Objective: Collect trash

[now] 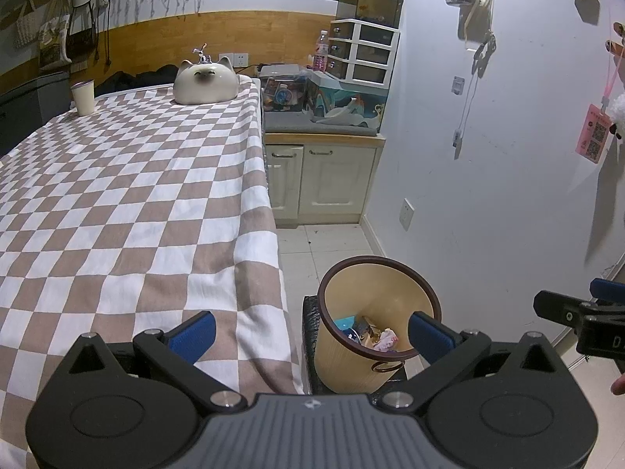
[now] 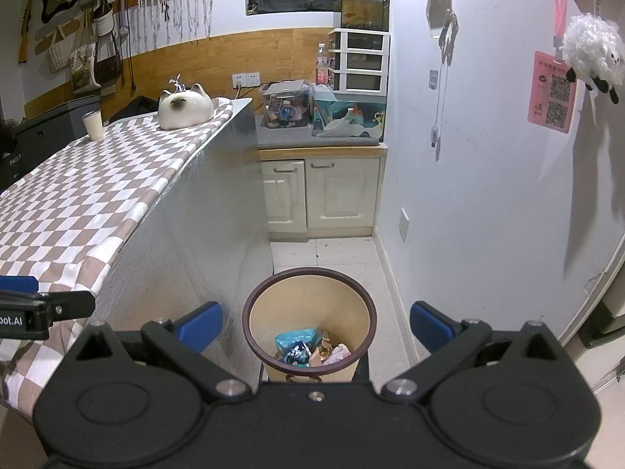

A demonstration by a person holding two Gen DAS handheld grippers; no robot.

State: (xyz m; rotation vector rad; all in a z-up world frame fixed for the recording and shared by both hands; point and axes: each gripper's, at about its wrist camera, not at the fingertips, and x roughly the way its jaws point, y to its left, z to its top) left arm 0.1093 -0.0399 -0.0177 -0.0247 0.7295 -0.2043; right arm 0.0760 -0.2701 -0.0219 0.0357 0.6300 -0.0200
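Observation:
A beige waste bin with a dark brown rim (image 1: 390,273) (image 2: 273,293) stands on the floor beside the table's end. Several wrappers lie in its bottom (image 1: 375,336) (image 2: 308,348). My left gripper (image 1: 312,332) is open and empty, over the table corner with the bin between its fingers in view. My right gripper (image 2: 314,326) is open and empty, right above the bin's mouth. The right gripper also shows at the right edge of the left wrist view (image 1: 578,312); the left one shows at the left edge of the right wrist view (image 2: 43,308).
A table with a brown-and-white checked cloth (image 1: 117,195) (image 2: 70,191) carries a white cup (image 1: 83,97) (image 2: 93,125) and a cat-shaped ceramic piece (image 1: 205,82) (image 2: 185,107) at its far end. A cream cabinet (image 2: 324,191) with boxes and drawers stands behind. White wall on the right.

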